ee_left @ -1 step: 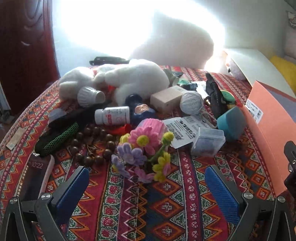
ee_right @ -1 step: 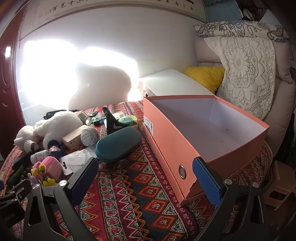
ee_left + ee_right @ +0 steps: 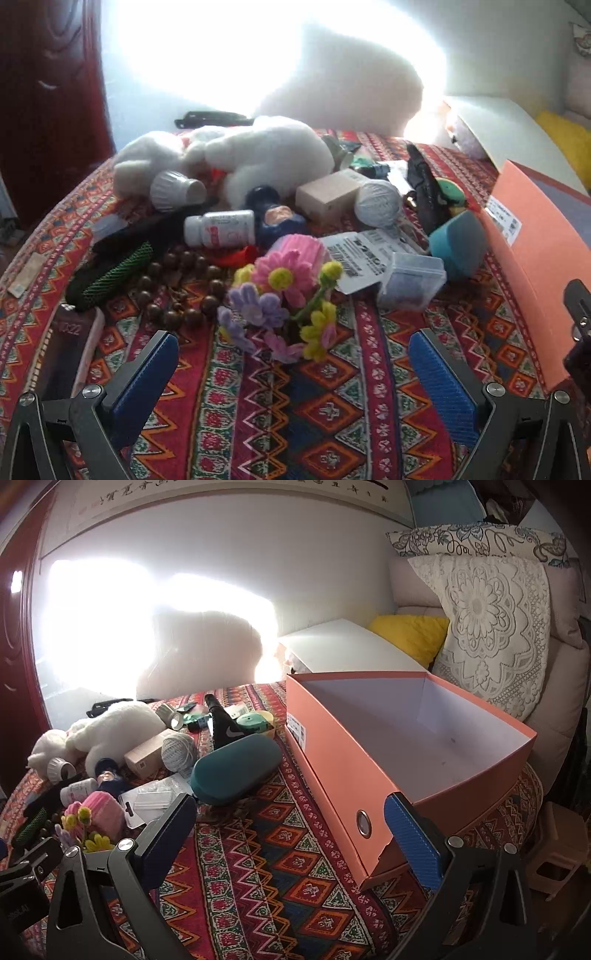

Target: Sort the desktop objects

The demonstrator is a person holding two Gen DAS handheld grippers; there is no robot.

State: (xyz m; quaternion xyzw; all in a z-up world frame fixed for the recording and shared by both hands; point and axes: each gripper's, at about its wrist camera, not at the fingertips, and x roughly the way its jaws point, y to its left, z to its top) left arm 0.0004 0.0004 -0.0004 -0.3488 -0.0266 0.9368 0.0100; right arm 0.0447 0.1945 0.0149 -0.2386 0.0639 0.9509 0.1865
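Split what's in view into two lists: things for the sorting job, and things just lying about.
For the job: pipe-cleaner flowers, pill bottle, wooden beads, teal case, white plush toy, orange box, both open tools.

Lying about: yellow cushion, lace pillow, patterned cloth.

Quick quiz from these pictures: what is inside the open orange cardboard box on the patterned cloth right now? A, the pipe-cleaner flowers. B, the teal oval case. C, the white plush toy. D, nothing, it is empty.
D: the right wrist view looks into the open orange cardboard box and shows only its bare pale lining; the clutter lies outside it on the cloth.
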